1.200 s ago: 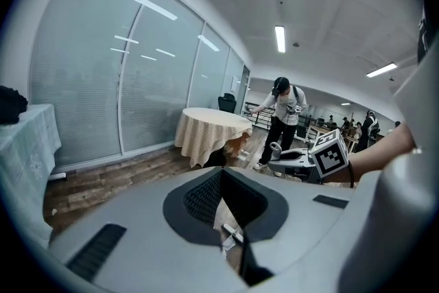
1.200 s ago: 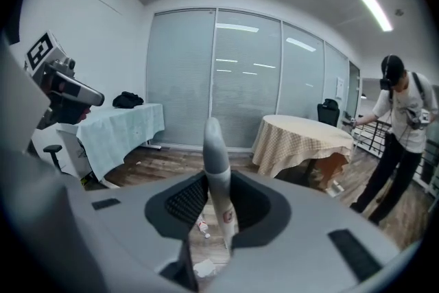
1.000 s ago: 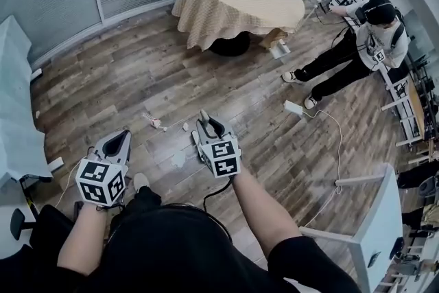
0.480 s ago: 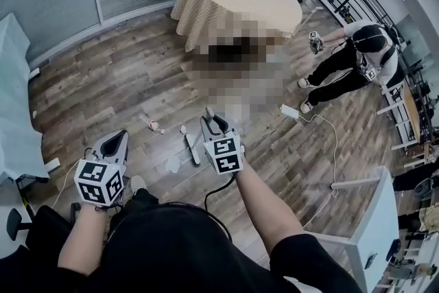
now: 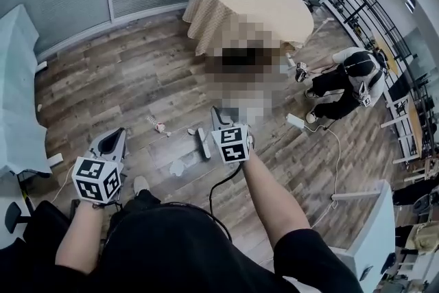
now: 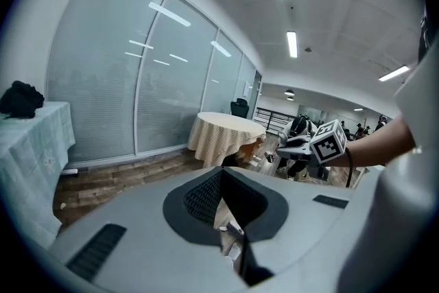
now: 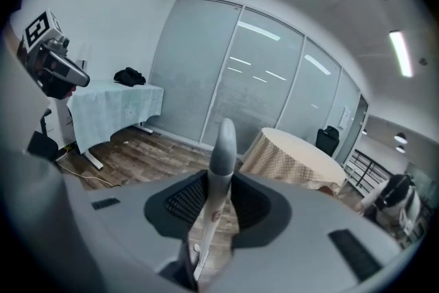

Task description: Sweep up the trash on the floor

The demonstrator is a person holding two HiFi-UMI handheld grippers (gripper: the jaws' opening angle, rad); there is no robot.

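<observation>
In the right gripper view my right gripper (image 7: 218,201) is shut on a grey broom handle (image 7: 223,141) that stands up between its jaws. The head view shows this gripper (image 5: 217,121) mid-floor, with the broom's lower part (image 5: 204,145) just left of it. Trash lies close by: a small red-and-white scrap (image 5: 158,126), a tiny white bit (image 5: 191,132) and a crumpled white paper (image 5: 177,167). My left gripper (image 5: 113,143) hangs lower left. In its own view the left gripper (image 6: 223,208) has narrow jaws with a thin dark handle (image 6: 244,265) running down from them; its lower end is hidden.
A round table with a beige cloth (image 5: 248,0) stands at the back. A person (image 5: 346,82) crouches to its right near a white power strip (image 5: 295,121) and cable. A cloth-covered table (image 5: 19,99) lines the left. A white frame (image 5: 374,216) stands right.
My right gripper has carried the broom a little forward and right, past the scraps. The left gripper has barely moved. The person at the back has bent lower beside the round table.
</observation>
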